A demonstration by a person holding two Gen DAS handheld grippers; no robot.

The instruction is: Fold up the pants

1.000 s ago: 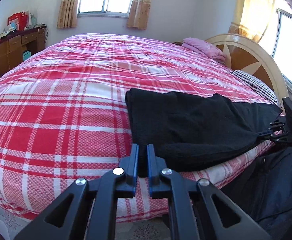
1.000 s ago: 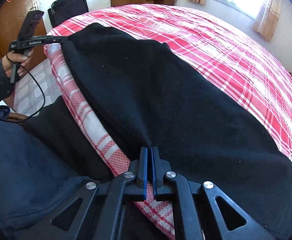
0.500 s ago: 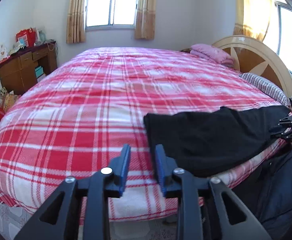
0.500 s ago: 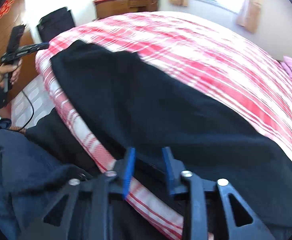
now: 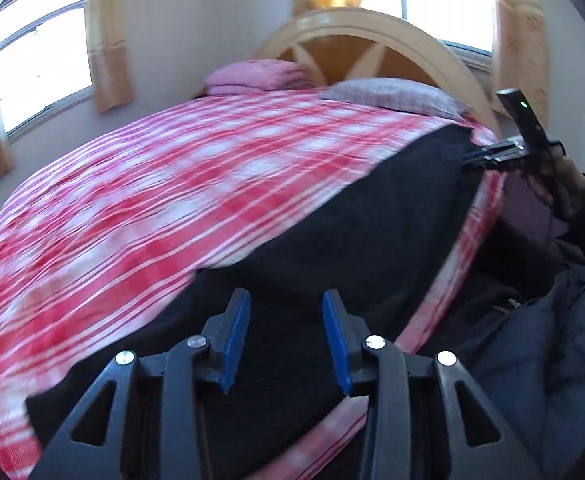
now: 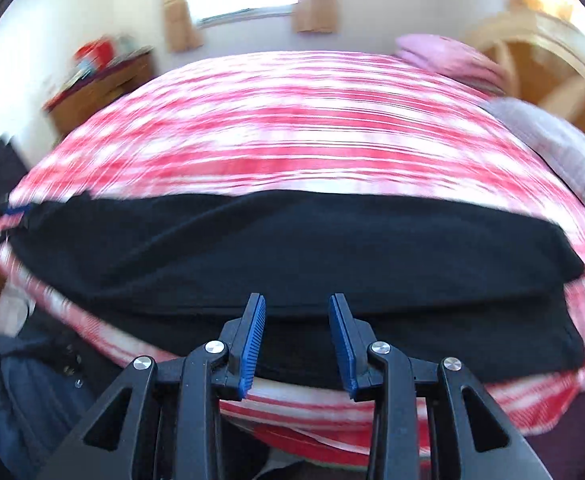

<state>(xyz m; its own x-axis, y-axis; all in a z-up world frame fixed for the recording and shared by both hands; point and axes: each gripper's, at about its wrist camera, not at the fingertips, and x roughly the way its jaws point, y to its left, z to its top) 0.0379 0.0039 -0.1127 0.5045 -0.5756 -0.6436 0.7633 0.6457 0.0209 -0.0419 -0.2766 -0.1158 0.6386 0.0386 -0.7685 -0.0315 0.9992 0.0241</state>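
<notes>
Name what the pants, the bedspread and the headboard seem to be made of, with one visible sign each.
Pants: probably fleece or thick knit; matt black, soft folds.
Bedspread: seemingly woven cloth; red-and-white check.
Headboard: likely lacquered wood; glossy cream rim, brown panels.

A home bedroom. A bed [image 5: 140, 216] with a red plaid blanket, an arched wooden headboard [image 5: 372, 36] and pillows [image 5: 260, 76] fills it. Curtained windows [image 5: 40, 68] and a cluttered wooden dresser [image 6: 100, 84] line the walls.

Right view's all motion-smeared, so the dresser [image 6: 104, 80] clutter is unreadable, and the pants [image 6: 292, 248] probably run under the jaws, cut off there.
</notes>
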